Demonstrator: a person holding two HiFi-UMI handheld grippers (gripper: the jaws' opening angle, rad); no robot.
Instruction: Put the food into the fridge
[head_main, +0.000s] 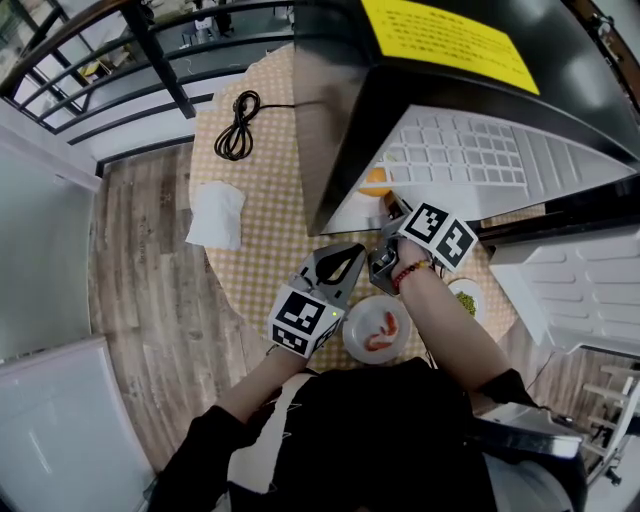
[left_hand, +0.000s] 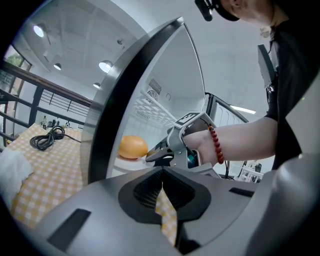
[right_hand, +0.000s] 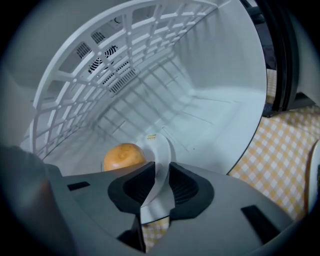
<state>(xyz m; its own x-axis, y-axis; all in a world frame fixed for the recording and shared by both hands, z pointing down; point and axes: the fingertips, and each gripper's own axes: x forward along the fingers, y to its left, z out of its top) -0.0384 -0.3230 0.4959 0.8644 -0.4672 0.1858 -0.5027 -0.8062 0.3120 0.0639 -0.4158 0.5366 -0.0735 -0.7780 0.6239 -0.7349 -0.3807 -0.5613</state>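
Observation:
An orange (right_hand: 122, 156) rests on a white plate (right_hand: 161, 150), and my right gripper (right_hand: 156, 172) is shut on the plate's rim. The plate sits at the mouth of the small black fridge (head_main: 450, 80), over its white floor (right_hand: 210, 115). From the head view the orange (head_main: 375, 182) is just inside the opening, with the right gripper (head_main: 390, 215) behind it. My left gripper (head_main: 340, 262) hangs over the checked tablecloth in front of the fridge, shut with nothing in it. In the left gripper view the orange (left_hand: 133, 147) and the right gripper (left_hand: 152, 156) lie ahead.
A plate of shrimp (head_main: 378, 330) and a dish of green food (head_main: 467, 298) stand on the table near my body. The fridge door (head_main: 570, 290) hangs open at the right. A white cloth (head_main: 216, 215) and a black cable (head_main: 237, 125) lie at the table's left.

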